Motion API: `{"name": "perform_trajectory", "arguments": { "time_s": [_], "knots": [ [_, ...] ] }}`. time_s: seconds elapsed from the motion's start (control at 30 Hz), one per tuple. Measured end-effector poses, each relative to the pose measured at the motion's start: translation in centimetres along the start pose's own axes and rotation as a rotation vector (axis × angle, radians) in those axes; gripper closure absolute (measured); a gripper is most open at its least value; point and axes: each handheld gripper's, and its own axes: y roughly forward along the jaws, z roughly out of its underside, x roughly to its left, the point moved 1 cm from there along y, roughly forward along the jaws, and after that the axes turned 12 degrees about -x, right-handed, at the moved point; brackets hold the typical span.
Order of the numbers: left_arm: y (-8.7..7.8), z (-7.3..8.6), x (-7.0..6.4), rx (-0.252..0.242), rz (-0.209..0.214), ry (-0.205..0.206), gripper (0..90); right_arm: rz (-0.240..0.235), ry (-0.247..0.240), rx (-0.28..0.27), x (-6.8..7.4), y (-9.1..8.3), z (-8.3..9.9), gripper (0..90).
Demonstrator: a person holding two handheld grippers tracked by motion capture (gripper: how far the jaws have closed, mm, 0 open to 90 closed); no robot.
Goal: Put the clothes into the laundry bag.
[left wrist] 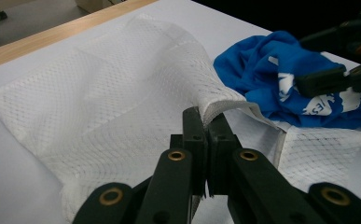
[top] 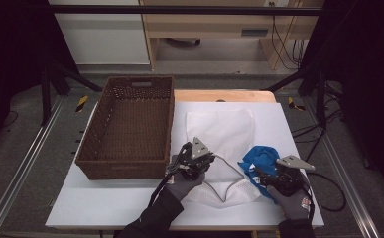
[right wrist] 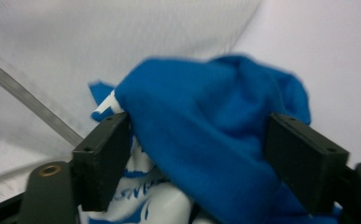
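A white mesh bag [top: 219, 130] lies flat on the white table top, and its near edge is raised. My left gripper [left wrist: 208, 119] is shut on that bag's hemmed rim [left wrist: 225, 106] and holds it up off the table; in the high view the left gripper [top: 204, 161] sits at the bag's near left corner. A crumpled blue garment [top: 260, 157] with white print lies beside the bag's mouth on the right. My right gripper [right wrist: 199, 135] is open, with its jaws wide apart on either side of the blue garment [right wrist: 215, 116]. It is also in the high view [top: 262, 177].
A dark brown wicker basket [top: 130, 168] with nothing inside stands on the left half of the table, close to my left hand. The table's wooden far edge [top: 224, 95] lies behind the bag. Metal frame rails run along both sides.
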Motion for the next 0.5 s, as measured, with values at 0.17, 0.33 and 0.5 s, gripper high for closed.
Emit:
{"name": "perform_trajectory", "arguments": {
  "time_s": [0.17,0.33,0.5],
  "knots": [
    [0.1,0.1,-0.1,0.002,-0.002,-0.009,88.5,-0.028,0.013,0.045,0.1,1.1,1.1,50.8],
    [0.0,0.0,-0.1,0.000,0.000,-0.010,88.5,-0.010,0.041,0.037,-0.3,0.4,0.8,71.4],
    [0.1,0.0,0.1,0.004,0.001,-0.022,88.5,-0.080,0.037,-0.085,-0.2,-2.2,-0.7,73.1]
  ]
}}
